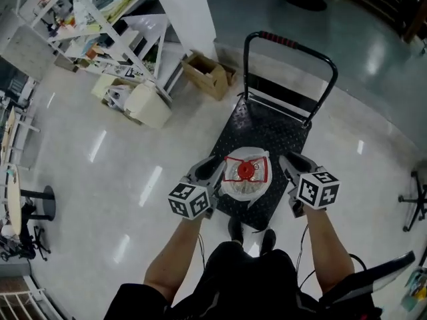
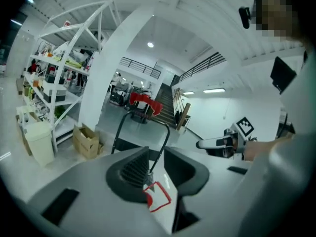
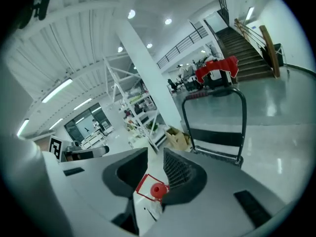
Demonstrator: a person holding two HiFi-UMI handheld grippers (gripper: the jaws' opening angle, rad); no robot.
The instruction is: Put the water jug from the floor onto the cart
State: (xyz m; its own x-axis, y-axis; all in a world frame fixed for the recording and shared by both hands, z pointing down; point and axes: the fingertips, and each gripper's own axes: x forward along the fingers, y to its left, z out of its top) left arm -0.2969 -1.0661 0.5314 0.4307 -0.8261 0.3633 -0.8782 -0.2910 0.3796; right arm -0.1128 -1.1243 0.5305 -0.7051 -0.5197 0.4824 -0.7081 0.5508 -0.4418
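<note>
**Hall floor, cart, and a jug held over it**

Glossy floor (image 1: 100, 179) – smooth and probably slippery. The black cart (image 1: 267, 129) has a studded deck that should grip well. The water jug (image 1: 245, 179) is held over the cart's near end. It looks heavy, with smooth plastic walls. The left gripper (image 1: 215, 169) and right gripper (image 1: 291, 163) clamp it from both sides – near the red cap.

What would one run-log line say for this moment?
left gripper: shut on water jug | right gripper: shut on water jug | water jug: over cart near end | phase: not yet released
</note>
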